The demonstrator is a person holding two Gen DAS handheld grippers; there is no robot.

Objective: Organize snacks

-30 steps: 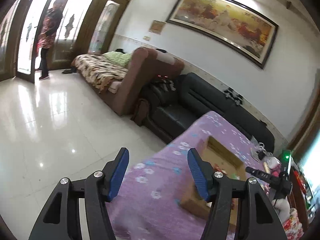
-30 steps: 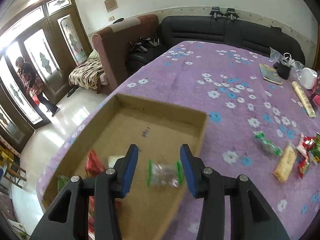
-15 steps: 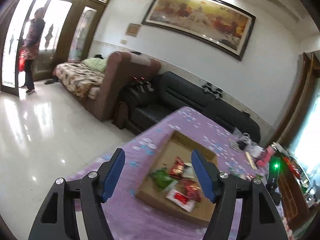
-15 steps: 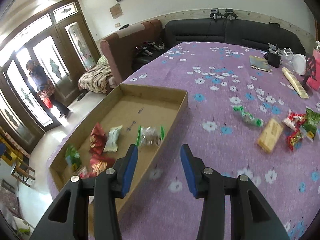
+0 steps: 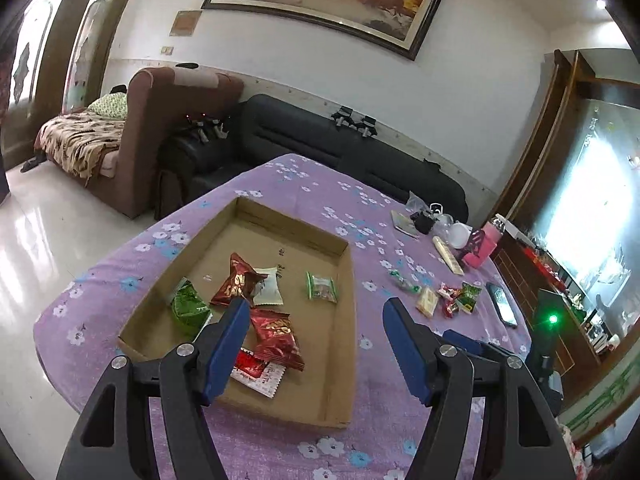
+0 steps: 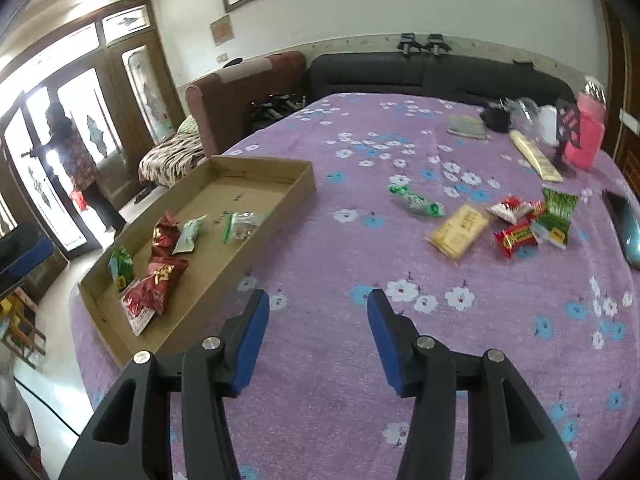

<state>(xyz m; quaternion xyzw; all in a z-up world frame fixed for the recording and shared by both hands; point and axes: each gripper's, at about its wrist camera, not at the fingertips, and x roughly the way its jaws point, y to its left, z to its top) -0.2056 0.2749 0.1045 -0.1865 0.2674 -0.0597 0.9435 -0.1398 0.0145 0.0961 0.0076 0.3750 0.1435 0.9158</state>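
A shallow cardboard tray point(image 5: 340, 344) lies on a round table under a purple flowered cloth point(image 6: 360, 360), near the table's edge on the side toward the brown sofa point(image 5: 176, 128). Inside the tray sit several snack packets: a green one point(image 5: 187, 307) near one long wall, a dark red one point(image 5: 239, 282) next to a white one point(image 5: 268, 286), a clear packet with green ends point(image 5: 321, 286) closer to the far long wall, and another red packet point(image 5: 276, 338) nearer the camera with a red-and-white one point(image 5: 256, 370) partly under it. More snacks lie loose on the cloth well apart from the tray: a green-and-white twist-wrapped sweet point(image 6: 416, 200), a yellow bar point(image 6: 458, 230), two red packets point(image 6: 516, 236) and a green packet point(image 6: 556, 216), with a dark phone point(image 6: 626, 228) beyond them. The left gripper point(image 5: 314, 322) hangs over the near end of the tray, its jaws standing wide apart with nothing held between them. The right gripper point(image 6: 314, 314) is over bare cloth between the tray and the loose snacks; its jaws are opening and nothing is between them. A person point(image 6: 76, 168) stands at the glass doors in the background.
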